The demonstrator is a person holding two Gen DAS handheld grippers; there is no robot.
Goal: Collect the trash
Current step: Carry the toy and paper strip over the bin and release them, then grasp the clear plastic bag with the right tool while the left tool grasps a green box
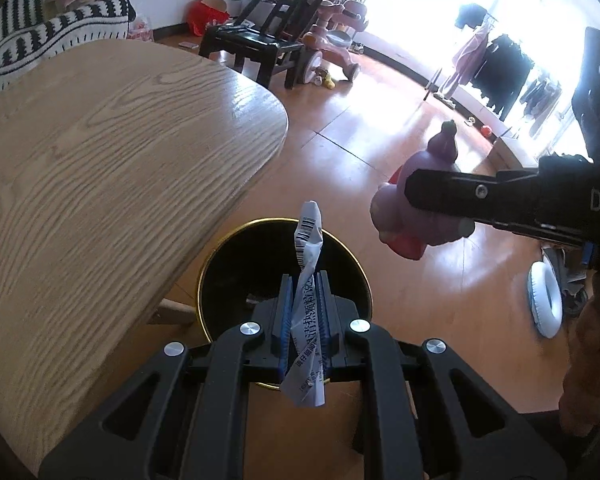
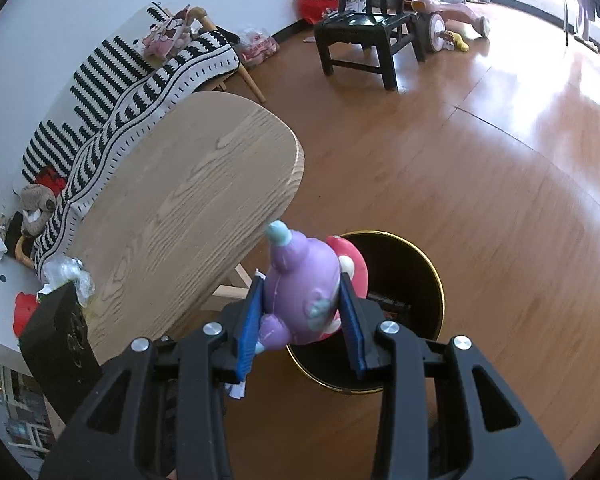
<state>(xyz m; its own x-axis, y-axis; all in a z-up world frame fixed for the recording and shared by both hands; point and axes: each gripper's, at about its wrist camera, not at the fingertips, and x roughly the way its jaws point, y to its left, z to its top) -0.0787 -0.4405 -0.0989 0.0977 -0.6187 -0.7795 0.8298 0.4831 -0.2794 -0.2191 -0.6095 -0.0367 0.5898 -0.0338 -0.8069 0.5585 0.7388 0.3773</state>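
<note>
Left tool (image 1: 304,304) pinches a wrapper (image 1: 309,280) right over the bin (image 1: 220,256); right tool (image 2: 302,312) clamps a purple toy (image 2: 304,296) above its rim beside the desk (image 2: 188,200). Risk: released off-centre, the toy could bounce off the rim onto the floor.

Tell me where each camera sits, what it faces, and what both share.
Left wrist: on the left gripper, angled down at the bin; its fingers pinch a paper wrapper; the right gripper enters from the right.
Right wrist: on the right gripper, angled down at the bin; its fingers clamp a purple toy.
Shared: bin, wooden table, purple toy, black chair.
</note>
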